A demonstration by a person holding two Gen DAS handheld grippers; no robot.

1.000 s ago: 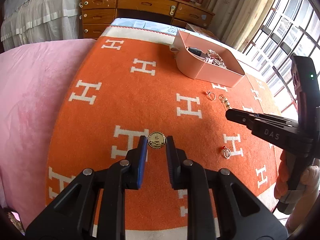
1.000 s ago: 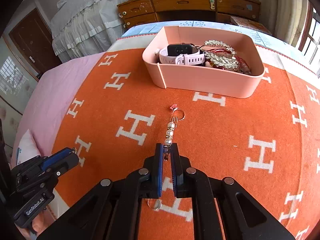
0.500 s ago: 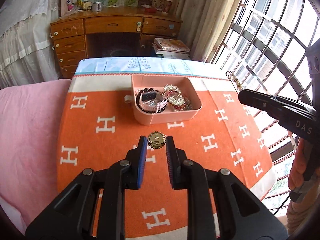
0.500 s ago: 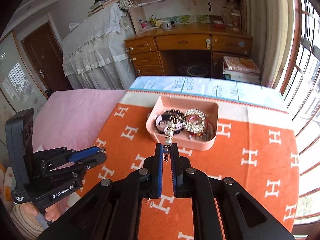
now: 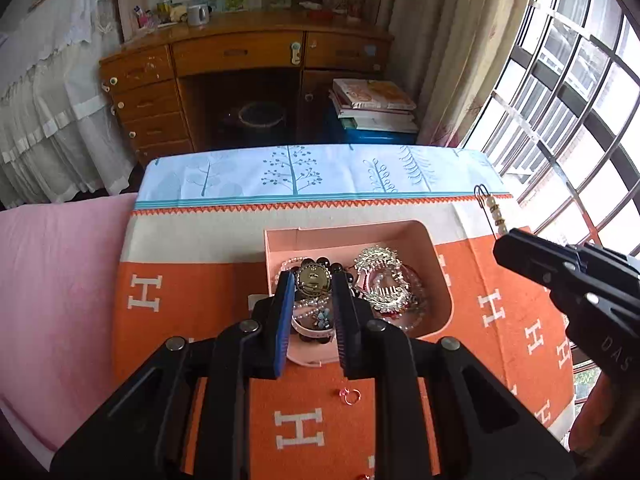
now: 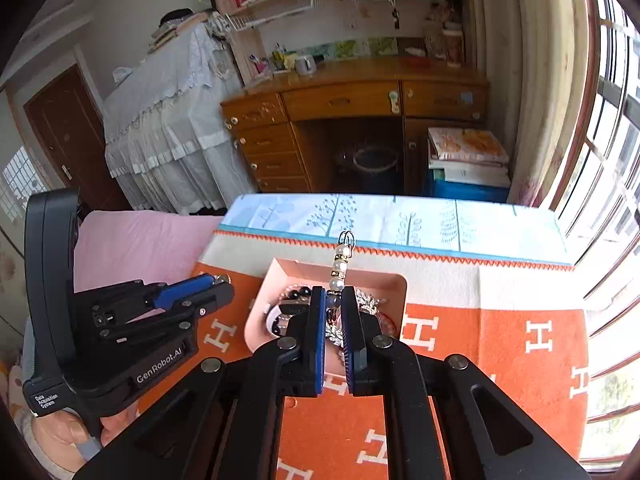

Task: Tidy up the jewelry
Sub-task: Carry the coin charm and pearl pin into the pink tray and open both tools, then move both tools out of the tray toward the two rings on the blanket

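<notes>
The left hand-held gripper point(image 5: 313, 286) is closed to a narrow gap on a round gold brooch point(image 5: 313, 279), gripped by its edges between the blue-padded fingertips, and it hangs directly over the pink jewelry tray point(image 5: 404, 229). Below and just beyond its fingertips the tray holds a dark bead bracelet, a pearl strand and a watch; to the right of the fingers lies a silver rhinestone comb point(image 5: 380, 272). Beneath the left gripper, on the orange blanket point(image 5: 180, 320) patterned with white H letters, sits a small pink-stoned ring point(image 5: 349, 394). The right hand-held gripper point(image 6: 330, 302) is nearly shut, pinching the lower end of a pearl drop earring point(image 6: 339, 266) that stands upright past its fingertips, hook uppermost, above the same tray point(image 6: 280, 270).
</notes>
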